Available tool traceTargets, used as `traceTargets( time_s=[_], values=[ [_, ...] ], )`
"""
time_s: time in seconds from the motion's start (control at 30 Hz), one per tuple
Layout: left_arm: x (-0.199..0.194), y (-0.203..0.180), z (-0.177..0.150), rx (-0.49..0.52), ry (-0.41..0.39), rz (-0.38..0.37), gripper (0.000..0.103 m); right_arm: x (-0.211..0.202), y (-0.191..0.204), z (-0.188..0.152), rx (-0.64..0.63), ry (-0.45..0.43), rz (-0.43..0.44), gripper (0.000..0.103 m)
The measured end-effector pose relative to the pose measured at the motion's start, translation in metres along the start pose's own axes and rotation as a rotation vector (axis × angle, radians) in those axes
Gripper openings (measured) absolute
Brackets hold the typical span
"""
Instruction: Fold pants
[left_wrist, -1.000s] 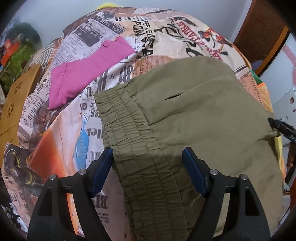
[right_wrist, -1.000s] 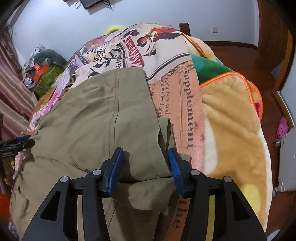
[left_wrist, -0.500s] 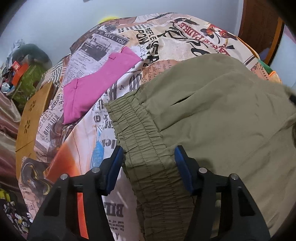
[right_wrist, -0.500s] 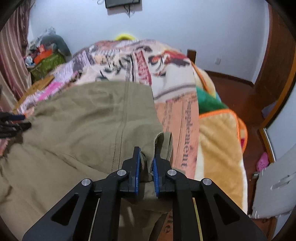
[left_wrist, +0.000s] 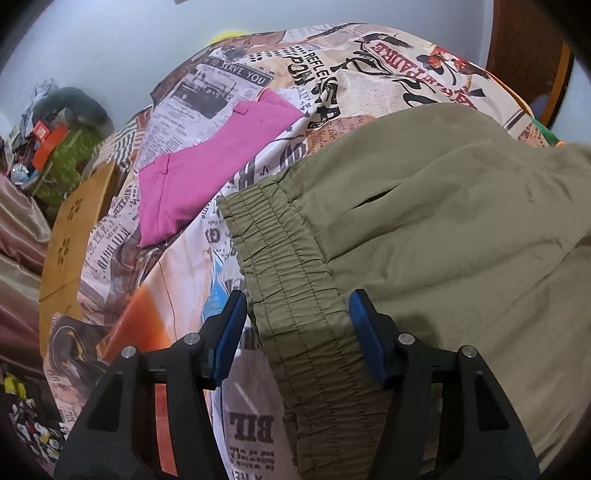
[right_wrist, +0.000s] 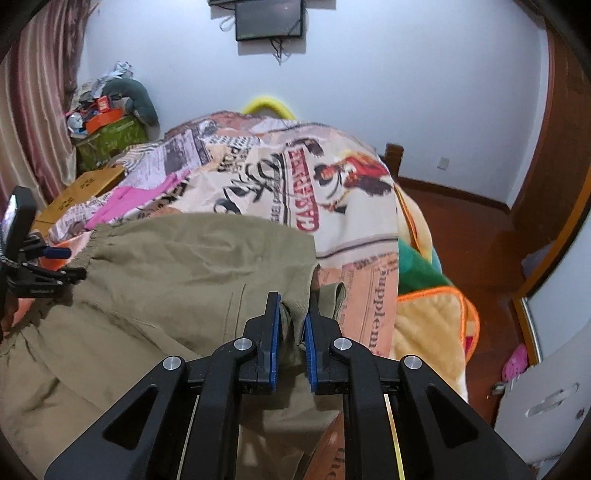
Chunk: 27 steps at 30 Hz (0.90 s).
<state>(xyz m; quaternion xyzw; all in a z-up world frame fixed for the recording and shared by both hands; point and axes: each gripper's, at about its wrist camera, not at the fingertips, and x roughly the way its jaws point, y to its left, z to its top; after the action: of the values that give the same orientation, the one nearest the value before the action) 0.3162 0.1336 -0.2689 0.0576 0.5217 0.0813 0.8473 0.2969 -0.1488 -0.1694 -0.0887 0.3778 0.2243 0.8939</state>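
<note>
Olive pants lie spread across the newspaper-print bedspread. My left gripper straddles the elastic waistband, which fills the gap between its blue pads. Its jaws are opening slightly, with the pads still at both edges of the band. In the right wrist view the pants stretch leftwards to that left gripper. My right gripper is shut on a pinched fold at the trouser-leg hem, lifted off the bed.
A folded pink garment lies on the bedspread beyond the waistband. A yellow and orange blanket hangs off the bed's right side. A cardboard box and a cluttered pile sit to the left. A wooden floor is on the right.
My right gripper closed on the leg hem and lifted it. My left gripper narrowed around the waistband and tilted, and the band now bulges between its pads.
</note>
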Motion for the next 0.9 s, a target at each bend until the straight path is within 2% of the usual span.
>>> traceTargets(
  time_s=[0.2,0.37,0.57,0.7,0.8,0.87,0.9],
  values=[
    [0.001,0.001,-0.001,0.002,-0.008,0.014,0.070,0.024,-0.009,-0.014,0.046,0.074,-0.002,0.010],
    [0.005,0.007,-0.002,-0.037,0.001,-0.006,0.075,0.043,-0.009,-0.022,0.055,0.122,-0.013,0.010],
    [-0.003,0.008,-0.001,-0.035,-0.002,-0.010,0.075,0.047,-0.011,-0.024,0.071,0.153,-0.004,0.012],
    [-0.016,0.014,0.003,-0.051,-0.016,-0.022,0.075,0.032,-0.018,-0.016,0.078,0.143,-0.017,0.021],
    [-0.029,0.025,0.008,-0.075,-0.055,-0.015,0.075,0.019,-0.026,-0.007,0.093,0.116,-0.027,0.023],
    [-0.034,0.035,0.013,-0.096,-0.069,-0.019,0.075,0.010,-0.031,0.001,0.120,0.099,-0.032,0.034],
    [-0.037,0.041,0.016,-0.108,-0.077,-0.025,0.075,0.004,-0.033,0.005,0.130,0.081,-0.035,0.043]
  ],
)
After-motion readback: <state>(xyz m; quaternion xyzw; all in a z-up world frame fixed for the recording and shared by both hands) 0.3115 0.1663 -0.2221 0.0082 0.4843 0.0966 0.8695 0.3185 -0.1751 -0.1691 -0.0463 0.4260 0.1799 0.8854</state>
